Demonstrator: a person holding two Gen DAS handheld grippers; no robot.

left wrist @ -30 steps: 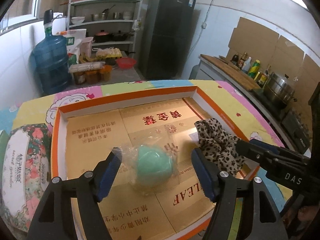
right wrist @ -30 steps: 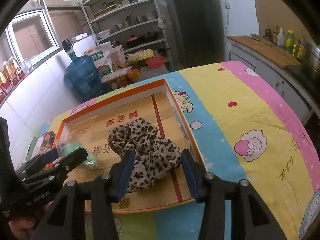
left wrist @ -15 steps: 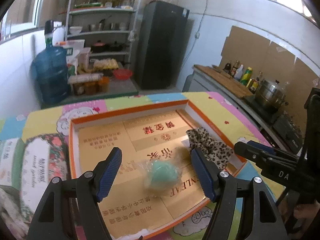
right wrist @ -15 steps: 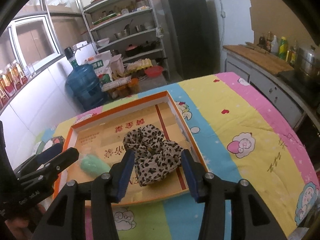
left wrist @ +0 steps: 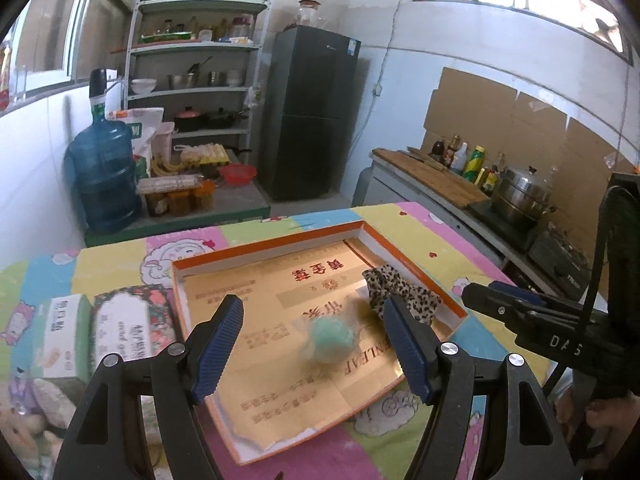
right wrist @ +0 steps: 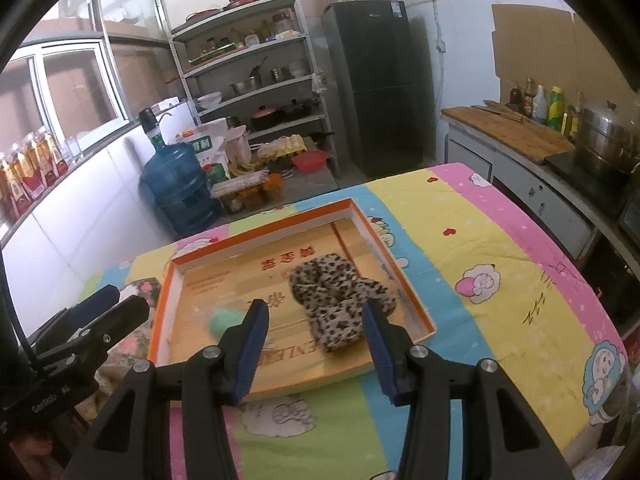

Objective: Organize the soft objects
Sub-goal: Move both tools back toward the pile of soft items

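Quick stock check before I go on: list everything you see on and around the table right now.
Tray: one, orange rim, gold lining, on table.
Green ball: one, bagged, inside tray, left part.
Leopard cloth: one, bunched, inside tray, right part.
Tablecloth: one, pastel cartoon print.
Tissue boxes: two, floral and green, left of tray.
Water jug: one, blue, by wall.
Fridge: one, dark.
Shelf: one, holding cookware.
Steel pot: one, on counter.
Left claw: open, above tray.
Right claw: open, above tray.
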